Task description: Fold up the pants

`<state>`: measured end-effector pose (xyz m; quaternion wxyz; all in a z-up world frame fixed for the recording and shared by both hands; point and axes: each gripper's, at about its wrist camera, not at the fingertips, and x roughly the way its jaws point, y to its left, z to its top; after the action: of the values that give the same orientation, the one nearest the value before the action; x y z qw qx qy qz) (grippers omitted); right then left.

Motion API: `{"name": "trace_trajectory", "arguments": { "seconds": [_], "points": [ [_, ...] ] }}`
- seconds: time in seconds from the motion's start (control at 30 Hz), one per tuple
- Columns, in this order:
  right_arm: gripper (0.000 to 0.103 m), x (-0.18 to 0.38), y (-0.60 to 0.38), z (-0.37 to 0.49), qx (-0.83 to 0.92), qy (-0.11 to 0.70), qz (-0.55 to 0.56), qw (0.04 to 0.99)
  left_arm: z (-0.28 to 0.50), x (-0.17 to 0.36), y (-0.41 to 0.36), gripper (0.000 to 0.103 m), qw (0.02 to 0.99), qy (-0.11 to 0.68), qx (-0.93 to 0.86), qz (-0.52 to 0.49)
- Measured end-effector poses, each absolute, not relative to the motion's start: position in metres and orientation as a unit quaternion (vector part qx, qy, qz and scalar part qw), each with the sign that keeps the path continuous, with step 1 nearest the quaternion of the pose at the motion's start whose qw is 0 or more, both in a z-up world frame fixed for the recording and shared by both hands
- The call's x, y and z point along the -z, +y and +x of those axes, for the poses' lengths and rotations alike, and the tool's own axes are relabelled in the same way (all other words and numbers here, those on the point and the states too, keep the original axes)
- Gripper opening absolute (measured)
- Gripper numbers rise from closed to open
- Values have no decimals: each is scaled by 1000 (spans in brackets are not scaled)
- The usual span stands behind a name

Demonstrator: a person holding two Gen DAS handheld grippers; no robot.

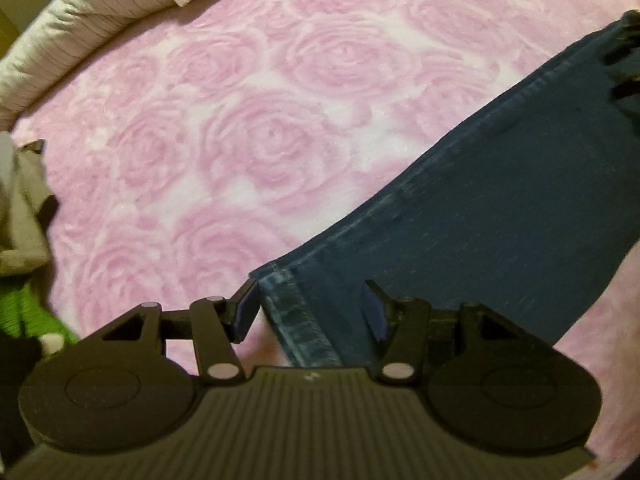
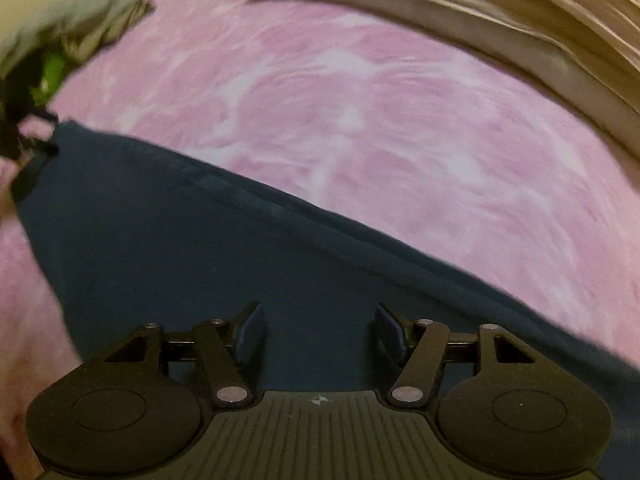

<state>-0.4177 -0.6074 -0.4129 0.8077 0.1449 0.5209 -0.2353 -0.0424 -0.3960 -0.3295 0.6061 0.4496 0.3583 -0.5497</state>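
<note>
Dark blue jeans [image 1: 500, 208] lie flat on a pink rose-patterned bedspread [image 1: 260, 128]. In the left wrist view one leg runs from the upper right down to its stitched hem [image 1: 296, 320], which lies between the fingers of my open left gripper [image 1: 312, 312]. My right gripper [image 1: 624, 56] shows as a dark shape at the far right edge, over the jeans. In the blurred right wrist view my right gripper [image 2: 320, 332] is open just above the jeans [image 2: 200, 248], nothing pinched. The left gripper [image 2: 28, 152] is a dark blur at the jeans' far left end.
Beige bedding [image 1: 80, 16] is bunched along the far edge of the bed and shows again as folded beige cloth [image 2: 520, 20] at top right. A green and grey object [image 1: 28, 312] sits at the left edge. The pink bedspread [image 2: 400, 128] spreads beyond the jeans.
</note>
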Motion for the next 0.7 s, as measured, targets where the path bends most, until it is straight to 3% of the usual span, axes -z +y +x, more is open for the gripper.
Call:
{"name": "trace_trajectory", "arguments": {
  "seconds": [0.17,0.23,0.3,0.4,0.6,0.67,0.7],
  "points": [
    [59,419,-604,-381,191,542,42,818,-21,339,-405,49,569,376,594,426],
    [59,423,-604,-375,160,556,12,816,-16,340,-404,43,563,378,601,423],
    [58,427,-606,-374,132,570,3,811,-15,338,-402,25,563,371,600,431],
    [54,429,-616,-375,108,578,14,809,-10,335,-400,19,563,372,599,431],
    [20,427,-616,-377,83,600,12,796,-12,321,-394,18,574,377,596,416],
    [4,428,-619,-380,88,602,25,794,-13,320,-394,18,572,378,596,418],
    [4,428,-620,-380,89,600,30,794,-13,320,-396,18,570,378,596,420]
  ]
}}
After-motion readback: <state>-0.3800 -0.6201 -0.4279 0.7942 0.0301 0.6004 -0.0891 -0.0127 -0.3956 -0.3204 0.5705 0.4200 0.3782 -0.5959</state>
